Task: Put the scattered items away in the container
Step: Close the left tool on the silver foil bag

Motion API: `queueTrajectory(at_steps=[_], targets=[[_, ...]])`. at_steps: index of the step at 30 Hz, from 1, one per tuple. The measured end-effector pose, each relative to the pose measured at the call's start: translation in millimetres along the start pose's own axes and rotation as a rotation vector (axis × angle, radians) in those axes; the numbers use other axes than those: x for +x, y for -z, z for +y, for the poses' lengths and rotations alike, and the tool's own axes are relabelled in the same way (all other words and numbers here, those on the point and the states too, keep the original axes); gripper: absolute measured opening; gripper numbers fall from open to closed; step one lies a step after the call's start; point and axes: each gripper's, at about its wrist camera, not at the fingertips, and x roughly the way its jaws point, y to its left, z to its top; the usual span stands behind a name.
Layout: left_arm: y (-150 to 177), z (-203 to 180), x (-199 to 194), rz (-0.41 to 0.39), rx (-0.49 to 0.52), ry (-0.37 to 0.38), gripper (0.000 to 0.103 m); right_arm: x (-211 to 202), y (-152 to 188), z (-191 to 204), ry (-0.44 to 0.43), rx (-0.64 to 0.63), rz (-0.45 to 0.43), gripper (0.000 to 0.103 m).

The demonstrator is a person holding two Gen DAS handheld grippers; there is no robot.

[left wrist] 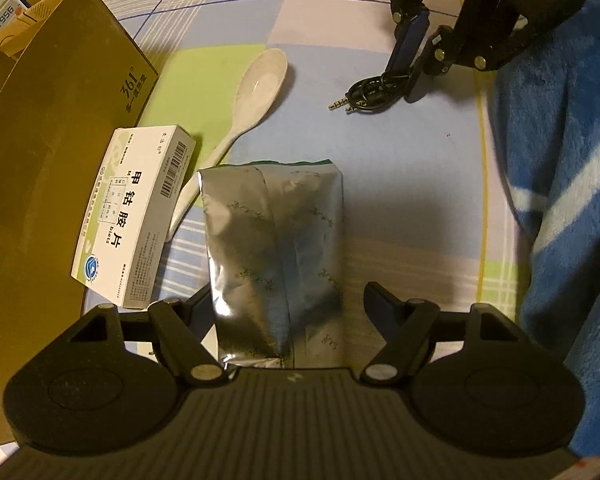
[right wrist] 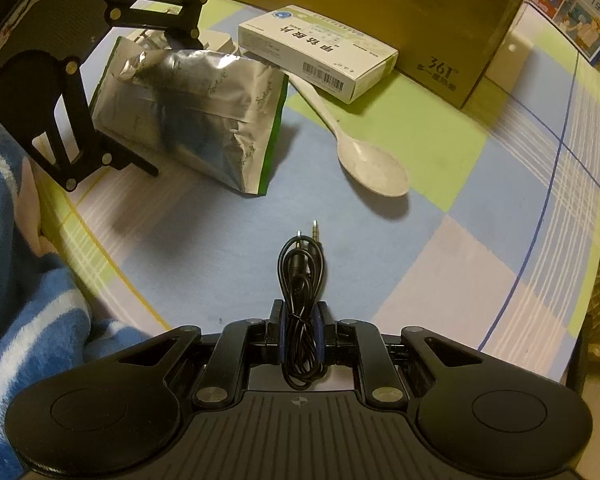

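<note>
A silver foil pouch (left wrist: pixel 276 256) lies on the checked cloth between the spread fingers of my left gripper (left wrist: pixel 278 304), which is open around it; the pouch also shows in the right wrist view (right wrist: pixel 192 120). My right gripper (right wrist: pixel 300 332) is shut on a coiled black audio cable (right wrist: pixel 302 272), its plugs pointing forward; the cable also shows in the left wrist view (left wrist: pixel 370 94). A white medicine box (left wrist: pixel 134 216) and a white spoon (left wrist: pixel 256 84) lie left of the pouch. The brown cardboard box (left wrist: pixel 48 152) stands at the far left.
A blue fleece sleeve (left wrist: pixel 568 168) lies along the right of the left wrist view. The table edge curves behind the cardboard box (right wrist: pixel 380 16). A printed carton (right wrist: pixel 572 12) stands beyond it.
</note>
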Motion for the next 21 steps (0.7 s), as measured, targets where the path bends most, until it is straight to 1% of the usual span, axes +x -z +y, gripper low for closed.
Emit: queueTrajectory(at_steps=[6, 13, 15, 16, 20, 21], targets=[[0.2, 2.4, -0.4, 0.001, -0.019, 0.02, 0.075, 1.1, -1.1, 3.3, 0.014, -0.032, 0.003, 0.011], [1.2, 4.3, 0.5, -0.001, -0.034, 0.046, 0.076, 2.8, -2.9, 0.5, 0.011, -0.029, -0.002, 0.013], [1.9, 5.2, 0.4, -0.005, -0.055, 0.067, 0.073, 3.3, -3.2, 0.4, 0.011, -0.031, -0.003, 0.016], [3.0, 5.3, -0.4, -0.013, -0.067, 0.079, 0.069, 3.3, -3.1, 0.3, 0.013, -0.031, -0.003, 0.018], [7.6, 4.4, -3.4, -0.03, -0.095, 0.09, 0.058, 2.7, -3.3, -0.3, 0.017, -0.031, -0.003, 0.02], [8.9, 4.3, -4.1, -0.034, -0.103, 0.091, 0.058, 2.6, -3.2, -0.2, 0.016, -0.031, -0.002, 0.021]])
